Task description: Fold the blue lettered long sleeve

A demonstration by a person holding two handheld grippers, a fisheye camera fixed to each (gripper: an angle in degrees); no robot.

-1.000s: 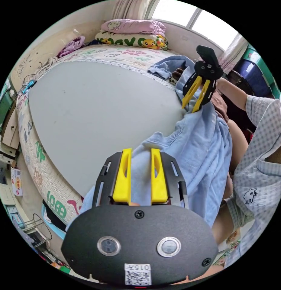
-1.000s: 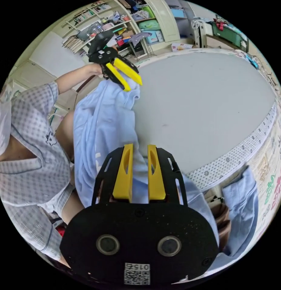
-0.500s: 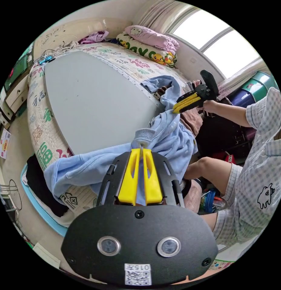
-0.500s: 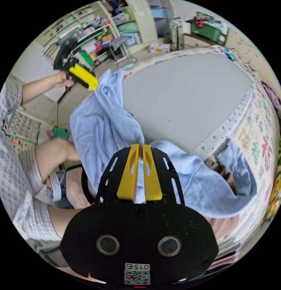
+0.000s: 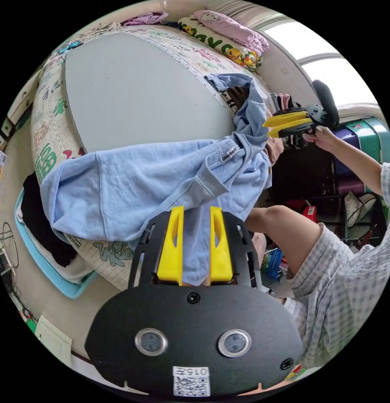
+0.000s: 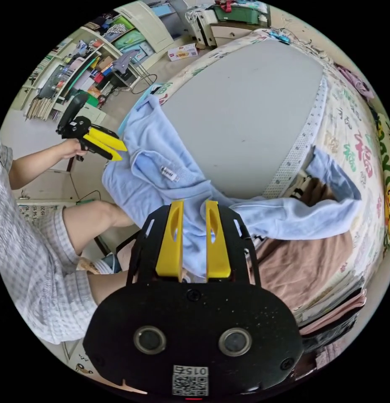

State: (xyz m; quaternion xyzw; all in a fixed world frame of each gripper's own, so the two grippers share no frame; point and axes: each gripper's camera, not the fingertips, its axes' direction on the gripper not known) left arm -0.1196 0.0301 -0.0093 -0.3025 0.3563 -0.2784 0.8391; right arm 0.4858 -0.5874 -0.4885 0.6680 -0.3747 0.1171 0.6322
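Shirt (image 5: 132, 184) draped over board (image 5: 132, 92) edge | left gripper (image 5: 195, 214), right gripper (image 6: 194, 210) jaws spread; board beyond bare

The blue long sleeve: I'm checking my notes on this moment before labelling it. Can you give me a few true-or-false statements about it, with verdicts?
1. The blue long sleeve lies partly on the grey board. True.
2. It is already folded into a neat rectangle. False: it lies crumpled, one part hanging off the edge.
3. The left gripper has its jaws apart. True.
4. Pillows are stacked on the grey board. False: they sit on the patterned mat beyond it.
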